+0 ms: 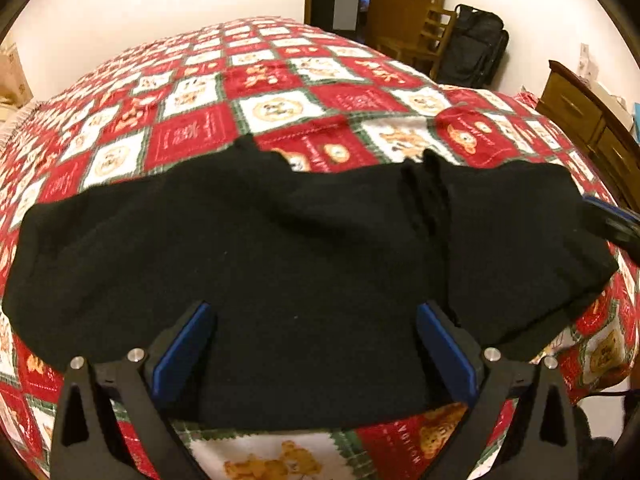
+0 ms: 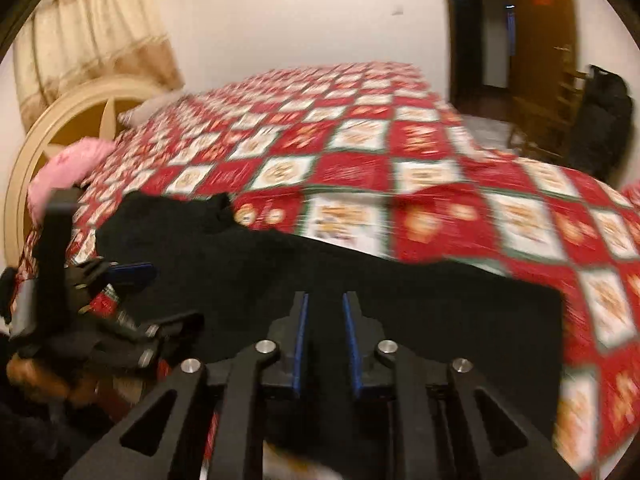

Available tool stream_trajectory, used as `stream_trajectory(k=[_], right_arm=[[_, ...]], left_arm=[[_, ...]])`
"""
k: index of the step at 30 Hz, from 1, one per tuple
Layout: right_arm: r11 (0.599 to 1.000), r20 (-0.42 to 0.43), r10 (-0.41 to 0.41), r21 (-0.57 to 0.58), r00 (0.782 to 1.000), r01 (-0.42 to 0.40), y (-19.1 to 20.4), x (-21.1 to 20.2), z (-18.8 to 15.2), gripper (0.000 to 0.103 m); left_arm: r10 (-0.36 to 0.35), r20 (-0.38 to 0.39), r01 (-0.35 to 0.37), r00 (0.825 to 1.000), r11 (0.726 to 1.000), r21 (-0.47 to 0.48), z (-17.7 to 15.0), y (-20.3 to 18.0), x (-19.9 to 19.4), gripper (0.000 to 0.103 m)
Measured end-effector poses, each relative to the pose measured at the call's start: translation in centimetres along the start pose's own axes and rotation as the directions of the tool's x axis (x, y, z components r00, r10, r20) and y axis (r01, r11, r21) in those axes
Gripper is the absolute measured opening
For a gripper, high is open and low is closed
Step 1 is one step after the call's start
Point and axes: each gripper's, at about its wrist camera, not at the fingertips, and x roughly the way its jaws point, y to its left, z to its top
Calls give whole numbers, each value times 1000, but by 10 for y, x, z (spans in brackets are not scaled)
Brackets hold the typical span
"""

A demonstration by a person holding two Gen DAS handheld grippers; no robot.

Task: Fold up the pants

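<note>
black fabric, matte and fleecy: the pants [image 1: 304, 248] lie spread sideways across the near part of a bed covered by a red, white and green patchwork blanket [image 1: 276, 108] printed with teddy bears. a bunched ridge of folds [image 1: 424, 196] runs through the right portion of the garment, and its far edge is ragged, with two small peaks. waistband, legs and hems cannot be told apart in the uniform black.

left gripper [image 1: 316, 320]: jaws spread wide, blue pads on either side of the cloth, pressing on nothing; the pants fill the gap beneath them. right gripper [image 2: 325, 320]: jaws drawn to a narrow slot above the pants; whether any cloth is pinched between the pads cannot be told, since black fabric and black fingers merge.

the right wrist view is smeared by motion, so blanket motifs and the garment's outline are soft. in it the left gripper appears at the left edge, partly cut off, with a pink cushion [image 2: 68, 176] and a cream headboard [image 2: 60, 120] behind. in the left wrist view only a blue-and-black tip of the right gripper shows at the right border. a wooden chair [image 1: 424, 40], a dark suitcase [image 1: 476, 48] and a wooden dresser [image 1: 588, 120] stand beyond the bed.
</note>
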Motion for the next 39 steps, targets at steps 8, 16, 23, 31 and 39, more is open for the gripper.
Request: stream_trajectory(k=[8, 16, 23, 31, 39], right_arm=[[1000, -91, 13, -24, 996, -15, 31, 69, 20, 17], [971, -19, 238, 36, 971, -238, 35, 51, 54, 17], [957, -137, 289, 19, 947, -290, 63, 114, 73, 17], [995, -204, 97, 17, 974, -95, 88, 167, 86, 10], [968, -25, 171, 192, 985, -163, 50, 144, 110, 10]], left_arm=[[79, 72, -77, 994, 996, -33, 3, 37, -16, 103], [232, 99, -224, 968, 970, -93, 37, 87, -10, 103], [177, 46, -169, 983, 975, -145, 42, 89, 15, 103], [216, 9, -212, 976, 965, -154, 32, 94, 25, 103], [205, 14, -199, 979, 964, -175, 27, 102, 21, 103]])
